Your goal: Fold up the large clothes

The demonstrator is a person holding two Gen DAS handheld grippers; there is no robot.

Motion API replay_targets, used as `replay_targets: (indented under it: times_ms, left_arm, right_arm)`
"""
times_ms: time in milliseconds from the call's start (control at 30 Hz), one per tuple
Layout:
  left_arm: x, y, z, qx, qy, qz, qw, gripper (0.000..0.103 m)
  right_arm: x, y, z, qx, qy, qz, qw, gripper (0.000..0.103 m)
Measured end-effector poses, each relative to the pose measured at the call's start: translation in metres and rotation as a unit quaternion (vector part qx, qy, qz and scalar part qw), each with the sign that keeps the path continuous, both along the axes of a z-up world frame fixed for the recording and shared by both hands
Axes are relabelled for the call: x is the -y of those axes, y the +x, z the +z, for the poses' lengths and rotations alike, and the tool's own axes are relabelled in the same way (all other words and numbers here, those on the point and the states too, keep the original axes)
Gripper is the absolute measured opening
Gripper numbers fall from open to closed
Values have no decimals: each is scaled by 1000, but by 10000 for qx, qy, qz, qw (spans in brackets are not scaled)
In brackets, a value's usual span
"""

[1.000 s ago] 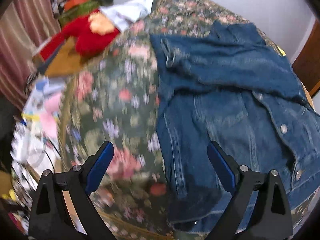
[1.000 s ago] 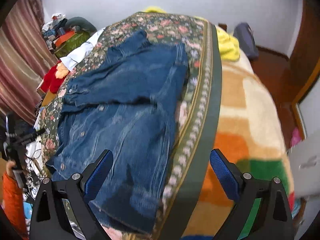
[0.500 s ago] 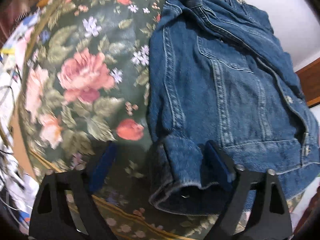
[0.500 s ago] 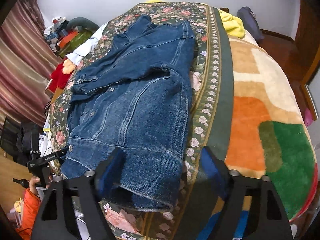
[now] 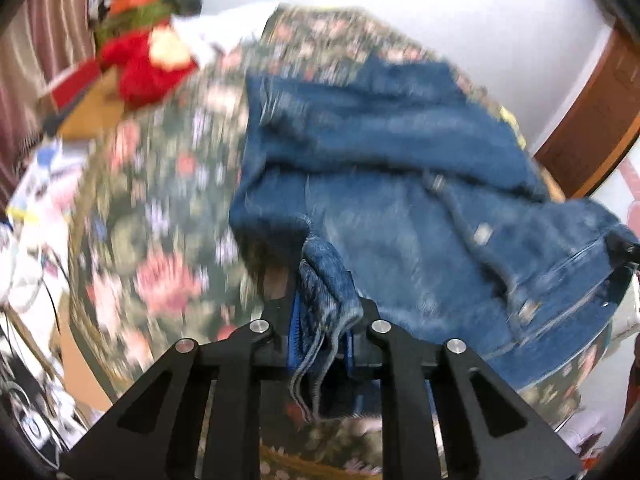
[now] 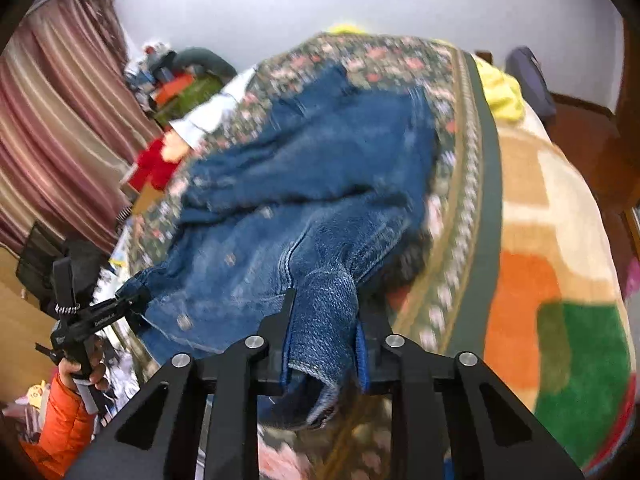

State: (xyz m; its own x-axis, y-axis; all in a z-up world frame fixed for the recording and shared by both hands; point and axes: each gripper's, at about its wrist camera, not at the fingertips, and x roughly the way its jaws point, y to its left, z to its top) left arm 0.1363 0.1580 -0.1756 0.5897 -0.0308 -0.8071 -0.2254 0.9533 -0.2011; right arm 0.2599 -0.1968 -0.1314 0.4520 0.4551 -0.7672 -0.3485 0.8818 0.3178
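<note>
Holding the denim jacket by its near hem, we have the left tongs and right tongs both pinched tight on it; it lies on the flowery bed; sleeves look tucked in; the big fold is not done yet.

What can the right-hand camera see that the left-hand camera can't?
Only the right wrist view shows the orange-and-green blanket, the yellow cloth and the person's hand holding the left gripper.

Only the left wrist view shows the left gripper's own grip on the hem.

Both show the denim jacket, floral bedspread and red toy.
</note>
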Motion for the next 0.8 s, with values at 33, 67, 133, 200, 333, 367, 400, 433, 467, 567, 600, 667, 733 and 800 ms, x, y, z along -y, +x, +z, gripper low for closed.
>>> replay_targets:
  times_ms: [33,67,133,200,333,367,400,433,467,567,600,667,733,800]
  left_arm:
    - [-2,3,12,135,36,-16,9999,15]
    - [-2,11,28,332,101,-23,9994,15]
    - [-8,27,51,614,73,-11,9981,14]
    - [-21,52,72,833,-48,31,9965,14]
    - [-41,116,95,1064,111,200,9941,14]
    - [-44,123,98,1082,82,222,9938,14]
    - [-52,144,99,1066,-10,312,9938,14]
    - [-57,155,99,1042,-50,388,9938,14]
    - [-63,171,97,1007,-94,479,9937,14]
    - [-78,217,81,823,-34,721,9940,14]
    - [-82,234,70,714,6,793,9943,14]
    - [-85,261,49,478,119,914,9946,14]
    - [-94,285,20,190,212,996,9946,15]
    - [-104,307,-14,-178,125,1102,9937,16]
  right_arm:
    - [-3,7,6,56,64,27,10000,18]
    - [-5,12,9,109,92,47,9999,16]
    - [-11,26,18,273,116,54,9995,16]
    - [-15,41,27,398,185,11,9990,15]
    - [-14,81,47,634,443,-327,9965,15]
    - [-12,93,51,657,506,-448,9955,15]
    - [-11,106,54,674,544,-558,9947,15]
    - [-10,124,56,692,558,-706,9935,15]
    - [-10,138,57,701,551,-795,9928,15]
    - [-15,187,51,627,486,-976,9921,15]
    - [-19,203,46,571,445,-990,9924,15]
    - [-29,234,35,494,287,-1006,9933,15]
    - [-38,262,18,392,111,-995,9942,15]
    - [-45,283,1,266,-19,-940,9952,15]
